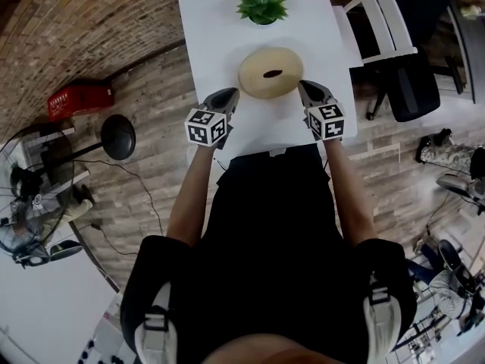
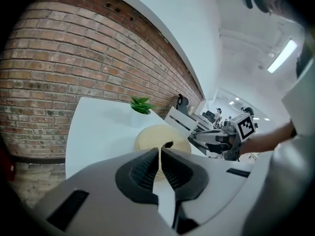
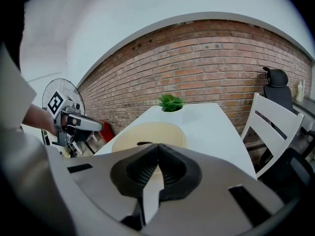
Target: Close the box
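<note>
Item 1, my left gripper (image 1: 229, 95): jaws drawn together, tips meeting with only a hairline slit behind them. It points forward and down. Left marker cube (image 1: 206, 127) sits at its rear.

Item 2, my right gripper (image 1: 305, 88): jaws fully together, face on face, and tilted forward and down like the other. Right marker cube (image 1: 326, 120) sits at its rear.

Item 3, left forearm (image 1: 189, 196) and right forearm (image 1: 350, 196): bare and stretched forward. The grippers are side by side and well apart, their tips angled slightly inward.

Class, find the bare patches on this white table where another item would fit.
Free: both far corners of the table beside the plant, and the near strip before the box. Crowded: the box's flanks, with the left tongs and right tongs.
</note>
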### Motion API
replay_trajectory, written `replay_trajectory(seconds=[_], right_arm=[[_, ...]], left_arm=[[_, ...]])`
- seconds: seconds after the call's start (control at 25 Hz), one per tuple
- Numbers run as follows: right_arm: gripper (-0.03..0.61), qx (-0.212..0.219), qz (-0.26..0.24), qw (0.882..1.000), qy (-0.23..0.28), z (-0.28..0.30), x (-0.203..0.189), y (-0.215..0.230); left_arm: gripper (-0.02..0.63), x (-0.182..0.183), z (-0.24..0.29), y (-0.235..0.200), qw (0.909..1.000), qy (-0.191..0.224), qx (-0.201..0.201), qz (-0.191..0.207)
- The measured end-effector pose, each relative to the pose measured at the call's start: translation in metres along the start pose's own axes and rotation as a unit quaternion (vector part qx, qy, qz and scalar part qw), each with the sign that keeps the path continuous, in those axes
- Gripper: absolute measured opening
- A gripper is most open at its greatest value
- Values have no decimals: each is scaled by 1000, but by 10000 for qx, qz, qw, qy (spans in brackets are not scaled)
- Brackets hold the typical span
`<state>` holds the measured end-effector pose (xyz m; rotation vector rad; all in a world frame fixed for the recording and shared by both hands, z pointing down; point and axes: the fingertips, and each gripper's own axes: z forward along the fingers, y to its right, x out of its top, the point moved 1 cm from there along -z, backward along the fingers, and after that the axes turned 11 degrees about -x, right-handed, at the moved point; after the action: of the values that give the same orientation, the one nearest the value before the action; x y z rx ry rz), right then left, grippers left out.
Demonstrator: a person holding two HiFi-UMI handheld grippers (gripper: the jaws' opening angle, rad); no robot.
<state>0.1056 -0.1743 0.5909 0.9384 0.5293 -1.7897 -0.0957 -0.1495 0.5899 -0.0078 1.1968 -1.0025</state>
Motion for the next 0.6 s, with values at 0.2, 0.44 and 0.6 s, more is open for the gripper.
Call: replay_trajectory(seconds=[0.2,0.44,0.6], right_arm=[[-3,-33,143,9997,-179,-9,-24,-5],[-3,-22,182,9996,-193,-23,-37,-14],[-3,-67,79,9997,-201,-29,-38,-19]], left_arm=[[28,0,-11,6,9999,-29,-23,134],[25,-6,-21,11,9993,-119,-33,351],[25,-7,-28,18,9985,-176,-94,514]])
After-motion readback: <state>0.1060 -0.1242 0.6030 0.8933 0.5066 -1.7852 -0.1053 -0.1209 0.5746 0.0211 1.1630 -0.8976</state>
